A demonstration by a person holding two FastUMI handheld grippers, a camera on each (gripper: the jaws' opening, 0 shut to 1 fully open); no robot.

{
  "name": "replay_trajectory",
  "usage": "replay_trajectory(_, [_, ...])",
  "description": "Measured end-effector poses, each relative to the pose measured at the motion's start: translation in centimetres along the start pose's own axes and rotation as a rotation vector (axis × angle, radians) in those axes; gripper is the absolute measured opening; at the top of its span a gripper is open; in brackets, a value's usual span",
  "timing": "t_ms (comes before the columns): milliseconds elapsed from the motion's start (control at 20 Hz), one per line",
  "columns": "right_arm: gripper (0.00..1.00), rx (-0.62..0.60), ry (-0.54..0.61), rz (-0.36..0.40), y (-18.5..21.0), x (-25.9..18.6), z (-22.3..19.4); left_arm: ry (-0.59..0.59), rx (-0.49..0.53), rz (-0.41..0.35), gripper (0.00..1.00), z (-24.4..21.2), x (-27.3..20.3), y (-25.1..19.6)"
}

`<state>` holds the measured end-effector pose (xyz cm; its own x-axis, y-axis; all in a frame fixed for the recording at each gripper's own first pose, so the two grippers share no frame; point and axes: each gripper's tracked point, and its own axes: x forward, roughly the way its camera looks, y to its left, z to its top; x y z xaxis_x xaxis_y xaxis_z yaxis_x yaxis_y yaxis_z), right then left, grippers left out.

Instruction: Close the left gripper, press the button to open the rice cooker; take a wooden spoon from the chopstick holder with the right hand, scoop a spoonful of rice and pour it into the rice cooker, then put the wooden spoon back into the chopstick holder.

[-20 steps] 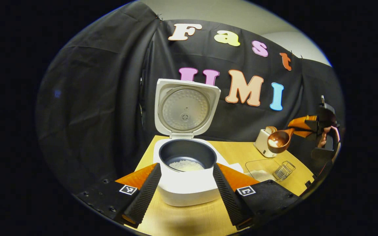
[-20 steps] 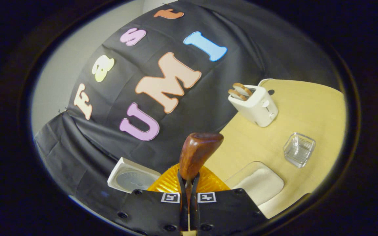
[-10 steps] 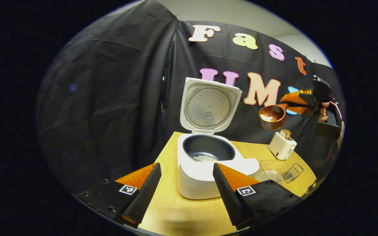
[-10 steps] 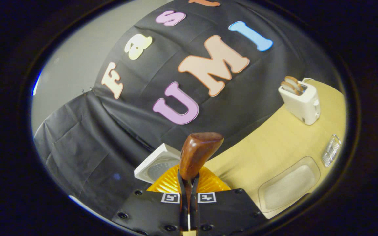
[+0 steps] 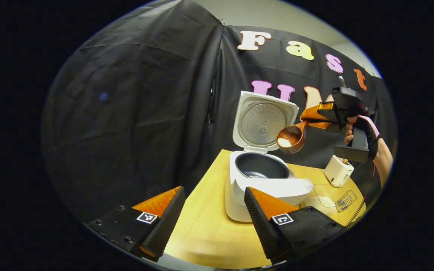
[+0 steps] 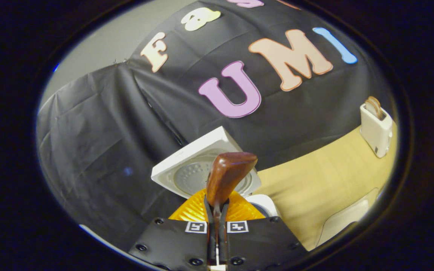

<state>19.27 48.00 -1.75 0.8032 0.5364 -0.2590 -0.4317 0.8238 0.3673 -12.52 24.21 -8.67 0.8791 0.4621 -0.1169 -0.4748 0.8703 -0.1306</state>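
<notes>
Right hand-held gripper (image 6: 217,210) clamps one wooden spoon (image 5: 291,136); left hand-held gripper (image 5: 212,210) gapes; one rice cooker (image 5: 266,180).

Your left gripper view looks forward from low over the table (image 5: 205,233), along its own two spread fingers (image 5: 163,222) at the bottom edge. It faces the open rice cooker (image 5: 264,180), which stands just ahead and to the right of them, with the right gripper (image 5: 317,114) farther off, up and to the right. Your right gripper view sits higher and is rolled, so the table (image 6: 315,188) slants. It looks along the wooden spoon (image 6: 226,177) pinched at its fingertips toward the cooker's raised lid (image 6: 187,169), probably close below. Both views share the lid, the toaster (image 6: 375,126) and the table.
</notes>
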Motion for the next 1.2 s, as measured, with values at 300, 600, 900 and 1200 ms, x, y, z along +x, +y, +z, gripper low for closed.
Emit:
replay_trajectory(300, [0.05, -0.336, -0.021, -0.015, 1.5, 2.8, -2.8, 0.005, 0.007, 0.032, 0.94, -0.3, -0.3, 1.2])
replay_trajectory(600, [0.05, -0.710, -0.063, -0.024, 2.2, 3.3, -4.9, 0.003, 0.018, 0.013, 0.94, -0.1, 0.0, 0.7])
replay_trajectory(900, [0.05, -1.006, -0.144, 0.000, 4.2, 2.1, -5.1, 0.015, 0.023, -0.024, 0.94, -0.6, 0.5, -0.9])
replay_trajectory(1200, [0.05, -1.280, -0.291, 0.017, 6.5, 0.4, -3.8, 0.019, 0.041, -0.068, 0.94, -0.8, 0.5, -2.8])
